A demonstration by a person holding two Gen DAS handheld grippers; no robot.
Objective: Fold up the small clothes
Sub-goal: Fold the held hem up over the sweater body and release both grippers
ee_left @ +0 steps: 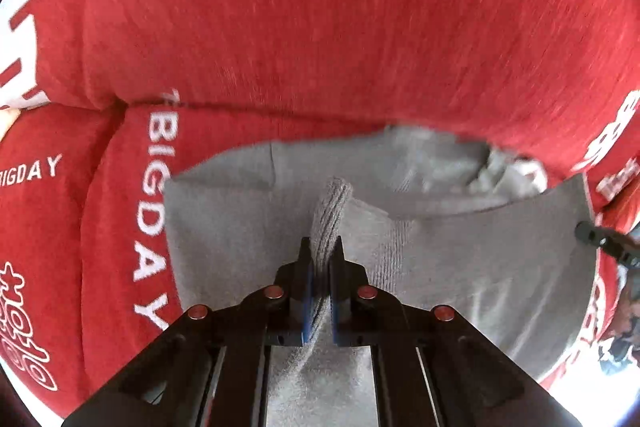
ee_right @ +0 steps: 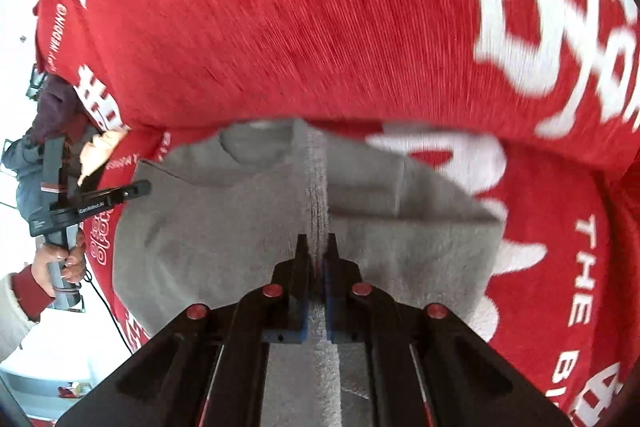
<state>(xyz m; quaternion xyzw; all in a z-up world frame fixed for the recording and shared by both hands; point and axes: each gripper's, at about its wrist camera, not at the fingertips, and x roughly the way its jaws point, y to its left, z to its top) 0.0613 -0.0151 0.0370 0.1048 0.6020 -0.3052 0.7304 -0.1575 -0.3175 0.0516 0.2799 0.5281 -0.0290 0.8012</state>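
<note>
A small grey knit garment (ee_left: 460, 259) hangs over a red cloth with white lettering (ee_left: 320, 27). My left gripper (ee_left: 322, 247) is shut on a bunched ribbed fold of the garment. My right gripper (ee_right: 318, 243) is shut on another edge of the same grey garment (ee_right: 208, 227), with fabric pinched between the blue pads. The tip of the right gripper shows at the right edge of the left wrist view (ee_left: 604, 243). The left gripper and the hand holding it show at the left of the right wrist view (ee_right: 80, 203).
The red cloth (ee_right: 320, 7) fills the background in both views and is blurred. A white floor or surface (ee_right: 52, 339) and a dark cable show at the lower left of the right wrist view.
</note>
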